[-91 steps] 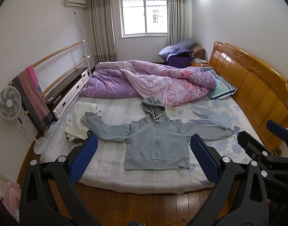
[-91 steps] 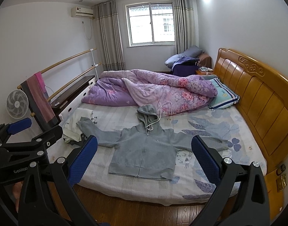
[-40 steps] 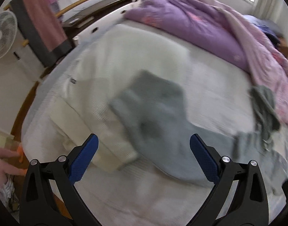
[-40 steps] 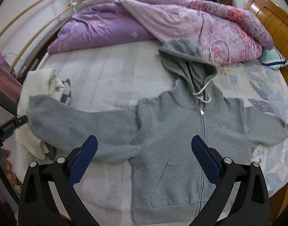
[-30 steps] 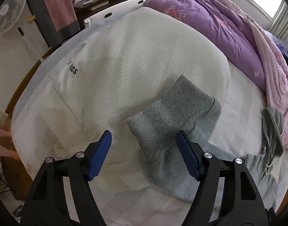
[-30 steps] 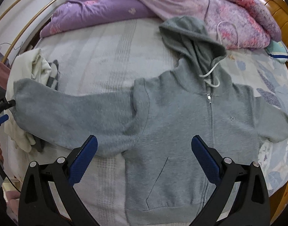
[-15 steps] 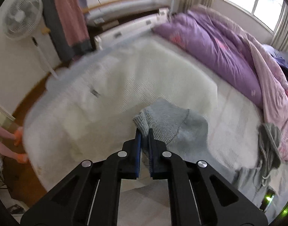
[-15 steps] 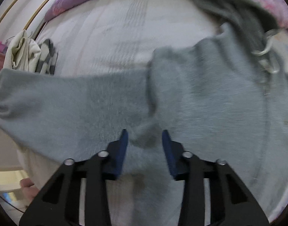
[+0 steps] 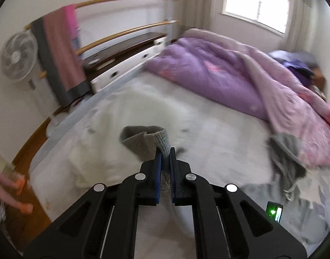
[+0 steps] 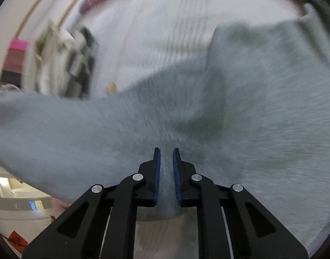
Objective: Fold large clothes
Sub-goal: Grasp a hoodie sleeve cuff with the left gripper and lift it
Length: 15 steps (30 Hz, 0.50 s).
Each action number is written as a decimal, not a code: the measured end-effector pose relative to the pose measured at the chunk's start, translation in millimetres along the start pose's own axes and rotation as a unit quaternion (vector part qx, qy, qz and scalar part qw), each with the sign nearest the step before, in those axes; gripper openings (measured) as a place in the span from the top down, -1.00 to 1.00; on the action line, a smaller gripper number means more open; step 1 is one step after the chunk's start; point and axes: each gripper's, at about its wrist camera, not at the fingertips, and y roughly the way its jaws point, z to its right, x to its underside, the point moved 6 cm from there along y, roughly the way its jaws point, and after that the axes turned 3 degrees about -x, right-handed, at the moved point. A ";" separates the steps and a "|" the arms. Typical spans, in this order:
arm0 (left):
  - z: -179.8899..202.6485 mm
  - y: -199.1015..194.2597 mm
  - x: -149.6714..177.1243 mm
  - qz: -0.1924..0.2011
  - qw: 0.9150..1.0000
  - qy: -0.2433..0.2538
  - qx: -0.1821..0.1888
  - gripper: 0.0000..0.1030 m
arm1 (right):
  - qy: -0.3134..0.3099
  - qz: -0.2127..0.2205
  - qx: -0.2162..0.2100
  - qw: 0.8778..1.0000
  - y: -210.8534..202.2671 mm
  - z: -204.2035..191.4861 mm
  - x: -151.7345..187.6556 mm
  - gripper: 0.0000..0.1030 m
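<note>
A grey zip hoodie [image 10: 262, 99] lies on the bed. My left gripper [image 9: 164, 153] is shut on the ribbed cuff [image 9: 146, 140] of its sleeve and holds it lifted above the mattress. My right gripper [image 10: 166, 154] is shut on the grey fabric where the sleeve [image 10: 63, 127] meets the body, near the underarm. The sleeve stretches away to the left in the right wrist view. The hood [image 9: 286, 151] shows at the right of the left wrist view. Both views are blurred by motion.
A white garment pile [image 9: 113, 138] lies on the bed's left side, also in the right wrist view [image 10: 63, 64]. A purple quilt [image 9: 229, 75] covers the far half. A fan [image 9: 18, 58], a rail with a pink towel [image 9: 61, 49] and a low cabinet [image 9: 126, 58] stand left of the bed.
My left gripper has lifted the cuff higher off the white pile. My right gripper has closed fully on the fabric at the sleeve's base and raised it.
</note>
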 end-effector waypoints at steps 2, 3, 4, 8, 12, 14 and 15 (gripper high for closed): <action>48.1 -9.6 5.4 0.006 0.999 0.022 0.036 0.87 | 0.014 0.026 -0.004 1.000 -31.6 16.6 -0.6 0.78; 79.5 -14.3 11.7 0.007 0.998 0.035 0.059 0.87 | 0.027 0.045 -0.007 0.999 -57.1 33.4 -0.4 0.78; 103.4 -15.6 17.2 0.005 0.996 0.045 0.075 0.87 | 0.036 0.057 -0.006 0.998 -75.0 45.2 2.0 0.78; 226.5 -21.1 60.2 -0.021 0.983 0.082 0.162 0.87 | 0.081 0.111 0.020 0.990 -161.1 118.4 12.2 0.78; 344.5 -27.1 113.4 -0.051 0.966 0.117 0.226 0.87 | 0.126 0.152 0.062 0.978 -234.7 194.0 29.5 0.73; 384.6 -22.6 142.5 -0.075 0.957 0.123 0.252 0.87 | 0.147 0.164 0.081 0.972 -256.2 224.0 41.3 0.73; 409.1 -17.2 162.8 -0.094 0.951 0.127 0.267 0.87 | 0.153 0.167 0.086 0.970 -262.5 234.9 44.2 0.73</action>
